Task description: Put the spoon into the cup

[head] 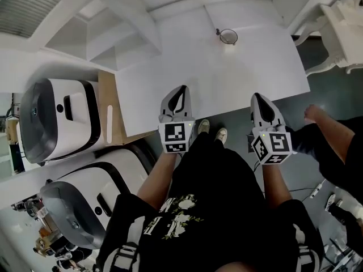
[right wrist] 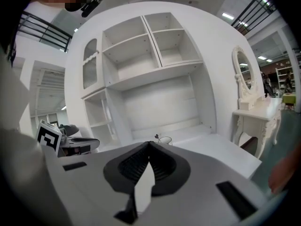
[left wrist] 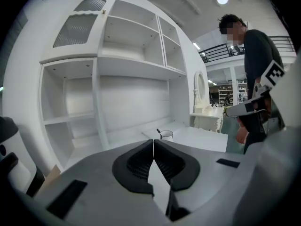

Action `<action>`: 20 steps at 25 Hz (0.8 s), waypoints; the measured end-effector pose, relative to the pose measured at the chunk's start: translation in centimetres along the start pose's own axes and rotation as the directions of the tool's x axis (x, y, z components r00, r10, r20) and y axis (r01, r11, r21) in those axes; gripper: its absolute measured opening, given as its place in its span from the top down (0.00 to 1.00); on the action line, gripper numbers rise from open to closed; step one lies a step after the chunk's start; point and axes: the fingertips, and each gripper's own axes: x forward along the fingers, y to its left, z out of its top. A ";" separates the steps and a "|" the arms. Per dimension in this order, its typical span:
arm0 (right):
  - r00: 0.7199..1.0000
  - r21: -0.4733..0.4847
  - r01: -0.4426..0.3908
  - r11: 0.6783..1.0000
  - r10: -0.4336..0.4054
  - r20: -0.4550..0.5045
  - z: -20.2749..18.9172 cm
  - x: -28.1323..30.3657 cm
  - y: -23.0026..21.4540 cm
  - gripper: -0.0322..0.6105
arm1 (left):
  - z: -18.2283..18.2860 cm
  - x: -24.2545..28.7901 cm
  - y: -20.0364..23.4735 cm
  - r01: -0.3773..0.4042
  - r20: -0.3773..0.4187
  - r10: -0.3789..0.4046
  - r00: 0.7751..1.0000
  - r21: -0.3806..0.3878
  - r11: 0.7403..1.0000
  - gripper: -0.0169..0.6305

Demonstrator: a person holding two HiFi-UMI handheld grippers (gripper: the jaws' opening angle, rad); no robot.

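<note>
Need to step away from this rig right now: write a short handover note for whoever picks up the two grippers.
Left gripper: jaws together, nothing between them, at the near edge of the white table.
Right gripper: jaws together, empty, also at the near edge.
Cup: upright at the table's far end, well away from both grippers.
Spoon: its handle sticks up out of the cup.
Done: the spoon appears to be in the cup.
Left: probably only a check that it sits securely.
</note>
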 end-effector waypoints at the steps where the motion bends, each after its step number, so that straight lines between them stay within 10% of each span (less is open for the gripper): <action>1: 1.000 -0.001 -0.007 1.000 0.007 -0.004 -0.1 -0.1 0.4 0.85 | -0.1 -0.2 -0.1 0.004 0.000 -0.004 1.000 -0.004 1.000 0.96; 20: 1.000 -0.033 0.003 0.999 -0.004 -0.016 0.0 1.1 3.3 0.85 | 1.4 0.1 0.3 0.092 0.045 -0.093 0.995 0.012 0.996 0.96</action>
